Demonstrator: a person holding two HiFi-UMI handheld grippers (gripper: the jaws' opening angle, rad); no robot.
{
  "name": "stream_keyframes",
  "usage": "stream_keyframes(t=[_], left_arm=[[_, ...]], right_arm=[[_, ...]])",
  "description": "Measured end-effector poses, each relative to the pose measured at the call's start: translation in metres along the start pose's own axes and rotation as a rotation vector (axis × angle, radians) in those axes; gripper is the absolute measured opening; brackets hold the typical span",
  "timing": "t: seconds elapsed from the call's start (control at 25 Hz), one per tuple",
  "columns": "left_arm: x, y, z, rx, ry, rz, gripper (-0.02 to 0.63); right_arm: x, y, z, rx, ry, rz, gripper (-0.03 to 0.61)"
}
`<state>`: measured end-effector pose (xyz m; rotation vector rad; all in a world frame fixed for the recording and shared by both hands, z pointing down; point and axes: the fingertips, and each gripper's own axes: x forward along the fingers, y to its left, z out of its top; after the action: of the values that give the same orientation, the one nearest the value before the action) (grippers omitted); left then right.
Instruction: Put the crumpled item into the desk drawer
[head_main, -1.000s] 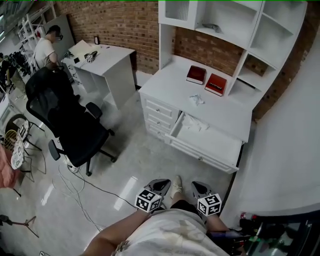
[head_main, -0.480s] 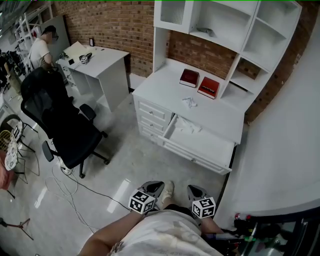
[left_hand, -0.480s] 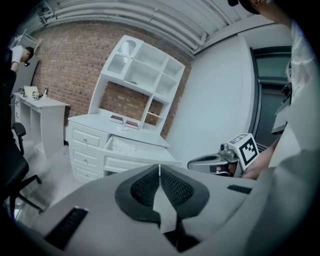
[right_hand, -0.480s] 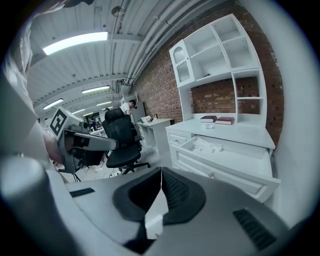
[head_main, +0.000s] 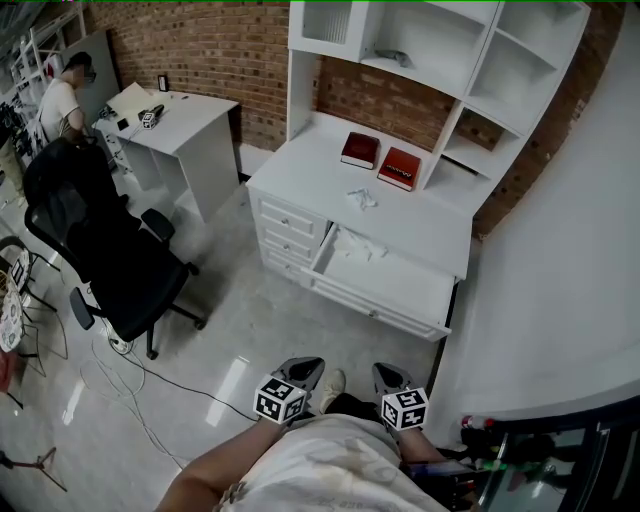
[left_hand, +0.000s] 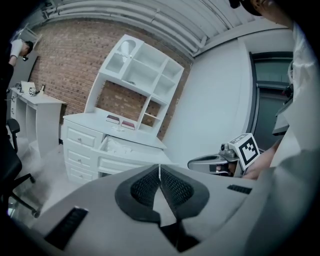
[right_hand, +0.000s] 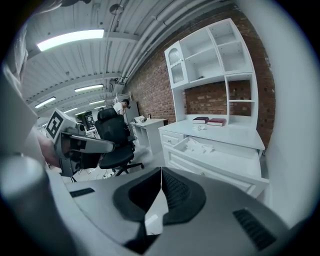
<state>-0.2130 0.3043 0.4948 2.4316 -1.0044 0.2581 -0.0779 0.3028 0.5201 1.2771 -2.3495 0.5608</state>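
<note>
A small crumpled white item (head_main: 362, 197) lies on the white desk top (head_main: 300, 180), in front of two red books (head_main: 381, 159). Below it the top drawer (head_main: 400, 292) stands pulled out, with crumpled white paper (head_main: 360, 246) in its back corner. Both grippers hang low by the person's body, well short of the desk. My left gripper (head_main: 305, 368) (left_hand: 159, 167) is shut and empty. My right gripper (head_main: 388, 375) (right_hand: 161, 172) is also shut with nothing in it. The crumpled item (right_hand: 200, 127) and the open drawer (right_hand: 220, 160) show ahead in the right gripper view.
A black office chair (head_main: 110, 250) stands on the floor left of the desk, with cables (head_main: 130, 375) trailing near it. A second white desk (head_main: 185, 125) with a person (head_main: 60, 100) is at the far left. A white wall (head_main: 560, 250) runs along the right.
The head view has swung, so the desk and chair now sit further left and up in it. Both grippers stay shut, low by the body.
</note>
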Motion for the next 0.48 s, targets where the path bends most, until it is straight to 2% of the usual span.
stream_keyframes(t=[0.24, 0.48], left_arm=[[0.01, -0.005, -0.007, -0.015, 0.026, -0.028, 0.029], [0.027, -0.011, -0.011, -0.001, 0.061, -0.067, 0.029]], right_arm=[[-0.009, -0.015, -0.012, 0.044, 0.021, -0.043, 0.023], [-0.004, -0.024, -0.014, 0.079, 0.005, -0.041, 0.023]])
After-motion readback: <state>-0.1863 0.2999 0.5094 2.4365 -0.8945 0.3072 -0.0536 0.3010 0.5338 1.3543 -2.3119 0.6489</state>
